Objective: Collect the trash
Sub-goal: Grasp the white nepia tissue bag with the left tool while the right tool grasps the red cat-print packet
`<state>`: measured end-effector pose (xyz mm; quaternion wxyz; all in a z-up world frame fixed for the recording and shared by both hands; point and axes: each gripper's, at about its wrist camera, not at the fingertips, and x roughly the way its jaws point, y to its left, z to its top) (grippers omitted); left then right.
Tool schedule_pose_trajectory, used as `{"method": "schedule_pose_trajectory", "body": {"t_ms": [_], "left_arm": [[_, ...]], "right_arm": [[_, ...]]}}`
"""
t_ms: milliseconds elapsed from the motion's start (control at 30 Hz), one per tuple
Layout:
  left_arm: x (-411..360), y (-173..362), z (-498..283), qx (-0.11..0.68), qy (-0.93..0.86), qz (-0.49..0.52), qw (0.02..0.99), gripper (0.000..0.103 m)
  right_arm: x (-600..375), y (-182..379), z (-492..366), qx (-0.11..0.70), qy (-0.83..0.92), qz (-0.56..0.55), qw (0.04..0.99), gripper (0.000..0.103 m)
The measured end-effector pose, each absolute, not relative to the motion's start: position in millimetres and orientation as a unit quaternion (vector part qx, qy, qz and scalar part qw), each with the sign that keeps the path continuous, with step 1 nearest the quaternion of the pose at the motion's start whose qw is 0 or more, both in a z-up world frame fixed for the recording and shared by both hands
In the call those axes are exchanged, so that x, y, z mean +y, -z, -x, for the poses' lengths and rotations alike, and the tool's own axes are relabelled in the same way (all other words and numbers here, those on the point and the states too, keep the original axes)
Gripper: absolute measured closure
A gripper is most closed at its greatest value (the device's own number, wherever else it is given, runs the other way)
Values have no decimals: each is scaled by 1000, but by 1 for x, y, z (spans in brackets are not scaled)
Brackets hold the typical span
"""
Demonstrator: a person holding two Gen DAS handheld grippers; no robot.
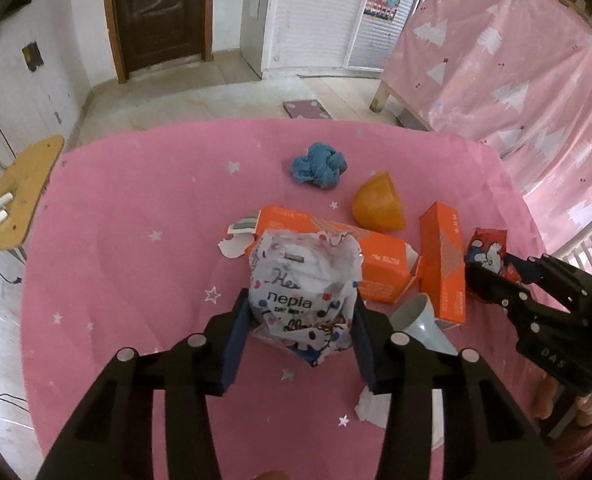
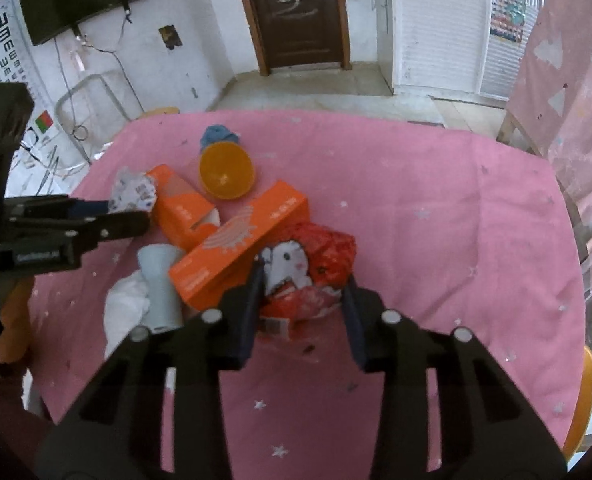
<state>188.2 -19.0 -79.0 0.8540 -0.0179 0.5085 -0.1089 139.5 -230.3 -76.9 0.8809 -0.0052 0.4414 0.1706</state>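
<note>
We see "nepia" printed on the crumpled white tissue wrapper, clamped in our left gripper mid-table on the pink star-print tablecloth. Our right gripper pinches the crumpled red cartoon wrapper, touching the long orange cardboard box.

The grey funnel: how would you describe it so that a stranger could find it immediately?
Look at the pink starry tablecloth and find the heap of orange cartons near its middle. At the near edge of the heap, between the two cartons, lies the grey funnel. It is the only pale, cone-shaped plastic piece among coloured paper packaging.
</note>
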Motion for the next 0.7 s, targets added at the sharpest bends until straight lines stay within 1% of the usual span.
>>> {"method": "schedule_pose_trajectory", "body": {"t_ms": [400,700], "left_arm": [[-28,17,-168,452,107,14,885,64],[-81,-7,-158,436,132,-15,890,64]], "right_arm": [[-269,49,-123,397,-148,-41,905,68],[-332,36,-100,359,-100,-82,924,68]]}}
